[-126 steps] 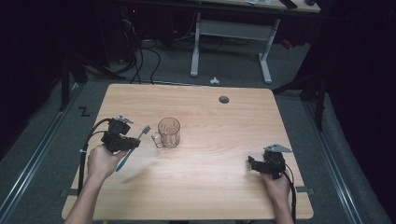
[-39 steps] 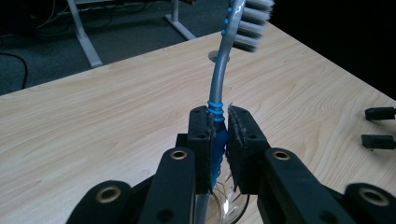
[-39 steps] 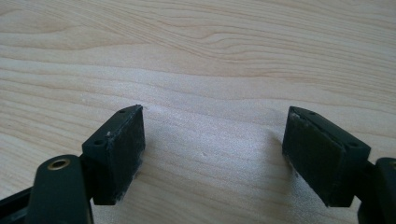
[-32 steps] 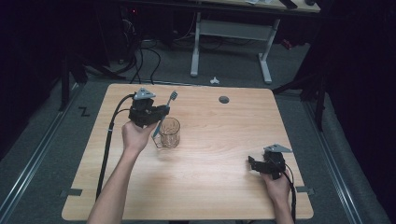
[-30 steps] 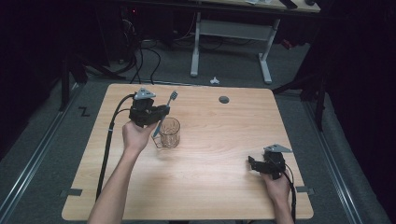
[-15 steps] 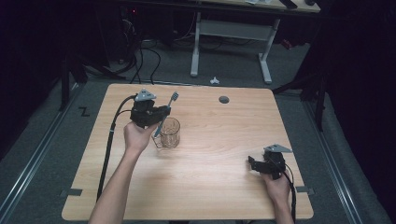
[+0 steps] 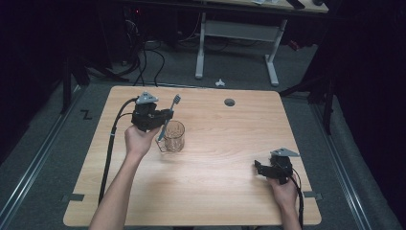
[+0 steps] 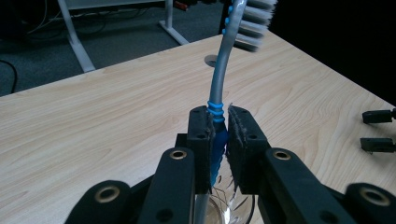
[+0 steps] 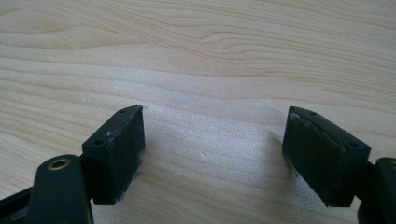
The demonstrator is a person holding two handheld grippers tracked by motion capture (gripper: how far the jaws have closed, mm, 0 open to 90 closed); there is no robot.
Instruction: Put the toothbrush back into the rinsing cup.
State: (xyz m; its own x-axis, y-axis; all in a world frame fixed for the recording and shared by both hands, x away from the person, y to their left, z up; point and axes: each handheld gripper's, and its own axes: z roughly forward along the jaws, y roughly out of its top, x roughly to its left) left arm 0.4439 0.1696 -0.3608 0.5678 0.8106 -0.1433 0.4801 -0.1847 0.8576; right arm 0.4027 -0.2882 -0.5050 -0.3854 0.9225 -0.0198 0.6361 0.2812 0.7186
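A grey toothbrush point(image 7: 168, 117) with blue grip rings stands nearly upright, bristle head up, its lower end inside a clear glass mug point(image 7: 174, 136) on the wooden table point(image 7: 210, 191). My left gripper point(image 7: 163, 119) is shut on the toothbrush handle point(image 8: 216, 114) just above the mug's rim, seen below the jaws in the left gripper view. The toothbrush head point(image 8: 254, 23) rises above the jaws. My right gripper point(image 7: 258, 168) rests low over the table near the front right, jaws wide apart with bare wood between its pads point(image 9: 122, 149).
A round cable hole point(image 7: 230, 102) sits in the table's far middle. A white desk frame point(image 7: 237, 38) and cables lie on the floor beyond the far edge. My right gripper's jaws show far off point(image 8: 378, 130) in the left gripper view.
Since four seconds ago my left gripper carried the toothbrush from the table's left up over the mug. Over the last second nothing has visibly moved.
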